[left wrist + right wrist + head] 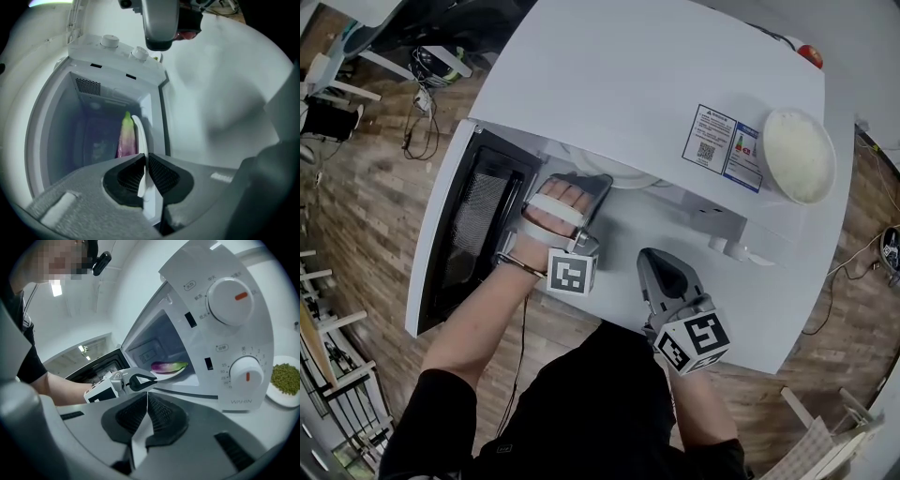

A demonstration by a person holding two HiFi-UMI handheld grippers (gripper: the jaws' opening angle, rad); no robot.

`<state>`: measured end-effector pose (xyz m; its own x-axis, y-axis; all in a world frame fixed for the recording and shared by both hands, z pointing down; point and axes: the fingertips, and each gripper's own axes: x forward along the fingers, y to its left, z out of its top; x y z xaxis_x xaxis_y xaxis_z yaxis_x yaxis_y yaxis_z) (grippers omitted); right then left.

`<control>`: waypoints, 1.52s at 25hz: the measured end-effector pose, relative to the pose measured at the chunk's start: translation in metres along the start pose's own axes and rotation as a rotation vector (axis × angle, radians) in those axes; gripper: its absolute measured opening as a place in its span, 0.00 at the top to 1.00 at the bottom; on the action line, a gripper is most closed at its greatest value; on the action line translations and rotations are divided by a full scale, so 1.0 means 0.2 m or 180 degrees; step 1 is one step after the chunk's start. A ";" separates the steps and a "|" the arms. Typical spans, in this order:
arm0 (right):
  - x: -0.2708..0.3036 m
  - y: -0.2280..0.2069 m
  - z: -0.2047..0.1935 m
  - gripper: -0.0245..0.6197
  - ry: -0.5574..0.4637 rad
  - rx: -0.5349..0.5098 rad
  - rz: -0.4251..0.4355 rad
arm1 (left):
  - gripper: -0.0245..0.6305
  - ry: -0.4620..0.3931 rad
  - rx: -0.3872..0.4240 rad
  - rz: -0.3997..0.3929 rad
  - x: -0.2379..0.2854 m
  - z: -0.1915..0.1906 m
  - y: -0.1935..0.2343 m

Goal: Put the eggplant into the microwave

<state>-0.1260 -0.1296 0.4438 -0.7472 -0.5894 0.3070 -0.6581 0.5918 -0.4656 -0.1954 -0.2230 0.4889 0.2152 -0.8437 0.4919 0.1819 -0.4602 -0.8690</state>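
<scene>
From the head view, we saw the white microwave [609,84] with its door [455,230] swung open to the left. The left gripper [586,187] reached into the mouth of the cavity. The right gripper [659,265] hung apart from it, in front of the control panel. A dish of small grains [798,155] showed at the microwave's right side.

In the left gripper view, the left gripper [145,161] had its jaws clamped on the rim of a white plate [139,131]. The eggplant [126,136] lay on that plate inside the microwave [117,56].

In the right gripper view, the right gripper [146,399] had its jaws closed together with nothing between them. Beyond it, the eggplant [168,366] rested on the plate [174,374] within the cavity, left of the two knobs [229,295].
</scene>
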 end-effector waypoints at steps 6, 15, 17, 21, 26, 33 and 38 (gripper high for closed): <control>-0.01 0.01 -0.01 0.94 0.0001 0.0038 0.0027 | 0.83 0.0049 -0.0045 -0.0252 -0.02 -0.02 -0.05; -0.03 0.01 -0.02 0.94 0.0008 0.0066 0.0016 | 0.84 -0.0013 0.0020 -0.0021 -0.07 0.00 0.00; -0.03 0.01 -0.02 0.94 -0.0005 0.0073 0.0012 | 0.89 0.0038 0.0039 -0.0068 -0.06 -0.01 -0.02; -0.03 0.00 0.00 0.94 -0.0039 0.0089 0.0007 | 0.92 0.0029 0.0016 -0.0104 -0.03 -0.01 0.03; -0.04 -0.01 0.00 0.94 -0.0043 0.0108 -0.0005 | 0.92 0.0074 0.0092 -0.0131 0.02 -0.03 0.05; -0.05 -0.05 0.01 0.94 -0.0038 0.0122 -0.0043 | 0.92 0.0070 0.0078 -0.0134 0.08 -0.03 0.09; -0.07 -0.07 0.04 0.94 -0.0059 0.0112 -0.0093 | 0.92 0.0066 0.0059 -0.0166 0.10 -0.04 0.10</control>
<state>-0.1058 -0.1346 0.4390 -0.7257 -0.6164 0.3057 -0.6757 0.5546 -0.4857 -0.1942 -0.2521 0.4806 0.1850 -0.8242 0.5352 0.2102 -0.4988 -0.8409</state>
